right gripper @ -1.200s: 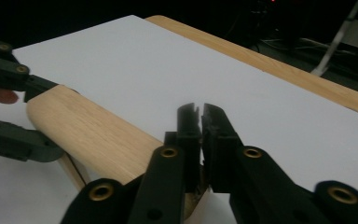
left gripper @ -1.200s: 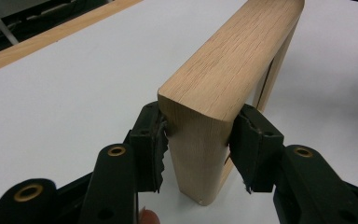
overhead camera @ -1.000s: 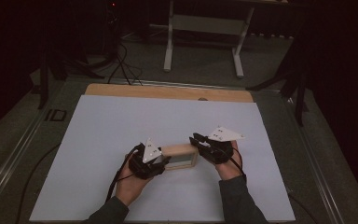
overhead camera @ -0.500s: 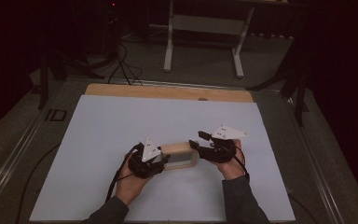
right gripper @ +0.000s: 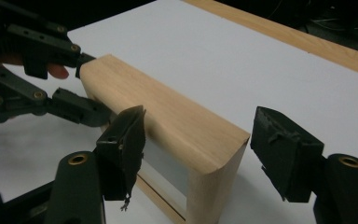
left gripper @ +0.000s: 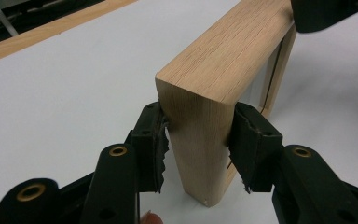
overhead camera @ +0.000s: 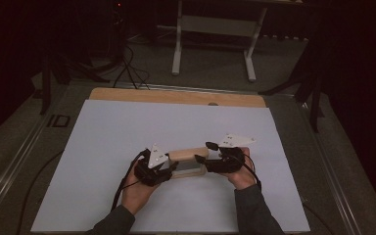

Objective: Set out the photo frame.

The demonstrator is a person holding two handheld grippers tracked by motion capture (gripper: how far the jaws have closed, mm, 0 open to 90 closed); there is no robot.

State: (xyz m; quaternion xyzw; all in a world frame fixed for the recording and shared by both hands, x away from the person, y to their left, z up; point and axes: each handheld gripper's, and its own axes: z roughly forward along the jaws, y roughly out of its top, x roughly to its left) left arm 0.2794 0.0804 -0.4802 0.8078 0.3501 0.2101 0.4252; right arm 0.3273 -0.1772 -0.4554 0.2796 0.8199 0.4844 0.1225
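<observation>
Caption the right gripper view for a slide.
Right gripper open around the wooden frame's end; left gripper clamps the far end.

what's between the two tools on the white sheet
A pale wooden frame standing on edge, seen in the high view; the left tool clamps one end, the right tool straddles the other, open.

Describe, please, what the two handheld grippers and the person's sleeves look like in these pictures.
Both the left gripper and the right gripper are black, with linked arms joined by brass-coloured rivets and ridged, saw-toothed black pads. Each carries a pale grey three-cornered plate on top, dotted with small marks. A black cable trails from each. The sleeves are dark grey.
</observation>
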